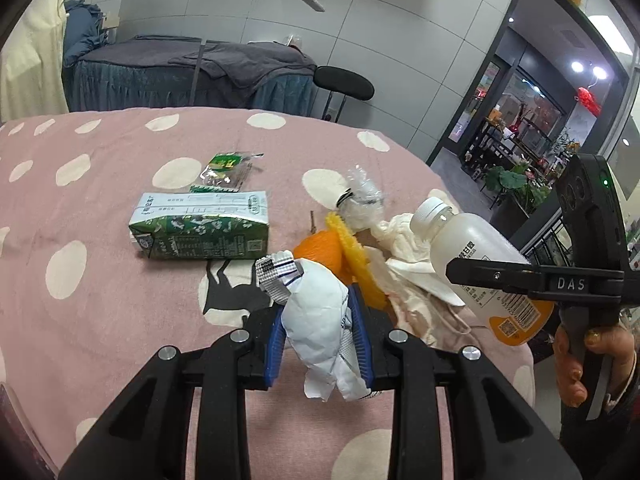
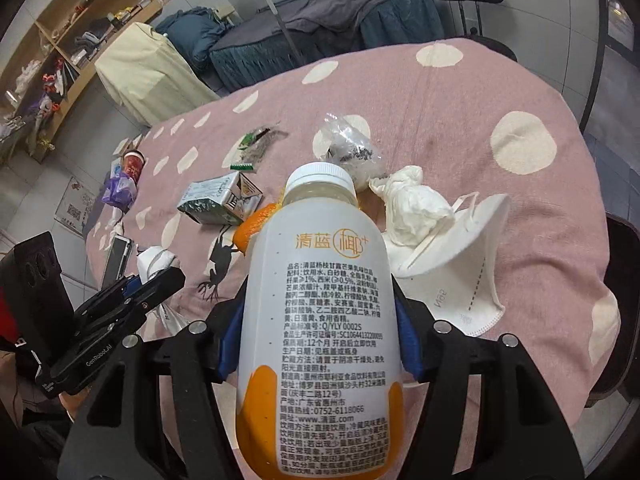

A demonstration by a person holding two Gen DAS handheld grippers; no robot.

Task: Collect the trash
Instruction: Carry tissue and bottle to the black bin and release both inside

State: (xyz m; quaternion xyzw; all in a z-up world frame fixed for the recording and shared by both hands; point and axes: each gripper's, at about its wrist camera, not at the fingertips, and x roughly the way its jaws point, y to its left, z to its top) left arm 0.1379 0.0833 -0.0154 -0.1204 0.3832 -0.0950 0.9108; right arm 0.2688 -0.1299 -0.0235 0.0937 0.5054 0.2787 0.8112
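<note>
Both grippers are loaded: our left gripper (image 1: 320, 340) clamps a crumpled white wrapper (image 1: 316, 312), our right gripper (image 2: 318, 344) grips a plastic bottle (image 2: 320, 320). Only the right wrist view shows us the face mask (image 2: 460, 276) laid out and a cup (image 2: 132, 164) at the far edge. A milk carton (image 1: 200, 228) lies on the pink spotted cloth (image 1: 100, 200); a massage bed (image 1: 180, 68) stands behind.
</note>
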